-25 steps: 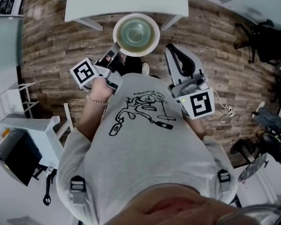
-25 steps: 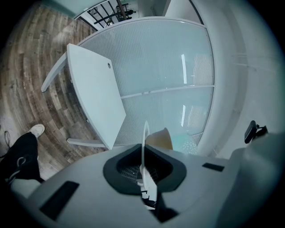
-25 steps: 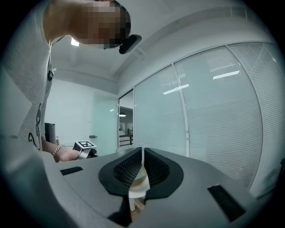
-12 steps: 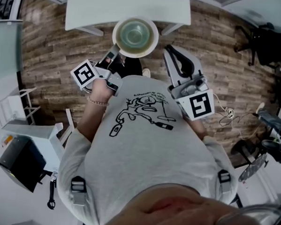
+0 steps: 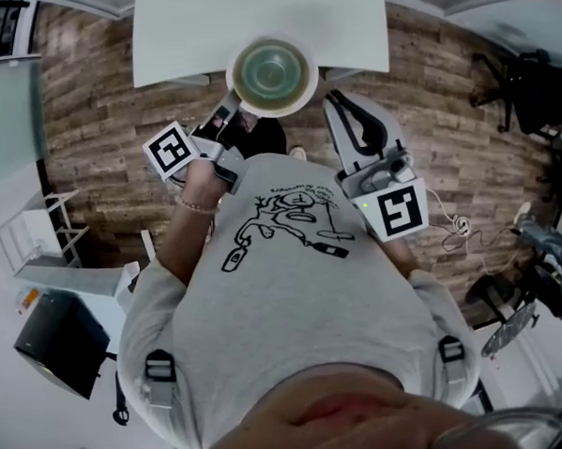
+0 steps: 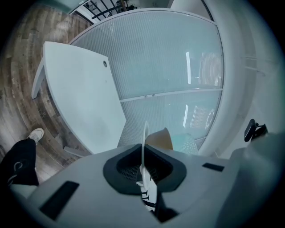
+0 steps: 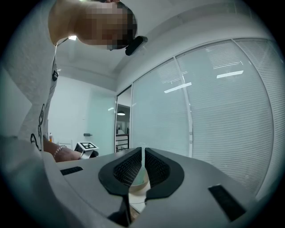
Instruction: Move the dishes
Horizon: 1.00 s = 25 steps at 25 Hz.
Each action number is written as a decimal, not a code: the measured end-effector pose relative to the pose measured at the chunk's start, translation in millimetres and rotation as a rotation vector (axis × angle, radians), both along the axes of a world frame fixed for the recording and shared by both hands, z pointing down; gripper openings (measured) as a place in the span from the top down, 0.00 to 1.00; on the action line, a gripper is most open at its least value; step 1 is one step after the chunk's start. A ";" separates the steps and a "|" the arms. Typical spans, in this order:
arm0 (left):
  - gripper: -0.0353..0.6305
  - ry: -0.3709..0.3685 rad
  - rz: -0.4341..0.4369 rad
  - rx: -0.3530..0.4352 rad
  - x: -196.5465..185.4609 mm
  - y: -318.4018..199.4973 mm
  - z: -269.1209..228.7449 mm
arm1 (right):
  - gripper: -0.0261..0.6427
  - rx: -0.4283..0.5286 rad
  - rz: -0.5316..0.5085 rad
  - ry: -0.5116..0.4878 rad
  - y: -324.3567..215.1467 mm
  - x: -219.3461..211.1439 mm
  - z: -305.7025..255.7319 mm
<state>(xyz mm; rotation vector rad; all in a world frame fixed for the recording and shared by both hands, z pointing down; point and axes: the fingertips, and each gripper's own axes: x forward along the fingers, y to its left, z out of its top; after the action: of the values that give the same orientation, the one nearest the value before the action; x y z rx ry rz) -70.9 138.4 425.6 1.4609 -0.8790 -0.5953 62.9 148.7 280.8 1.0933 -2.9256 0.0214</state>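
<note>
I hold the plate point(image 5: 235, 55) pinched by its rim from 2 sides. My left gripper point(image 5: 231, 102) is clenched on the thin white edge, which stands between its fingers point(image 6: 120, 167) in the left gripper view. My right gripper point(image 5: 332, 101) is clenched on the opposite edge the same way. A greenish bowl point(image 5: 270, 68) seems to sit in the plate. In the head view the pair hangs in the air at the near edge of the white counter point(image 5: 179, 26), with wooden floor point(image 5: 109, 97) around. I judge this load stiff, glazed and breakable: slick under the pads, fairly heavy for such a thin hold, and unforgiving of a drop. The bowl looks loose on the plate, so any tilt could send it sliding. 2 opposite rim grips suit it, provided both hands stay at 1 height and the plate goes down flat.
</note>
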 end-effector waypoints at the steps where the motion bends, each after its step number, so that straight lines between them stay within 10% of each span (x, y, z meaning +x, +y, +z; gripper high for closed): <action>1: 0.93 0.000 0.002 0.000 -2.5 -8.7 0.9 | 0.90 0.001 0.000 0.001 -8.0 -3.1 -0.5; 25: 0.93 0.015 0.072 -0.015 -51.1 -172.9 6.9 | 0.90 0.001 0.025 0.016 -167.5 -66.4 -2.2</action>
<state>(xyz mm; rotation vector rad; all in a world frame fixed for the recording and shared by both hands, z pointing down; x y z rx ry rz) -122.0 -34.5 432.5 1.4667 -0.8141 -0.5437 -3.5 -18.8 278.6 1.1253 -2.8979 0.0119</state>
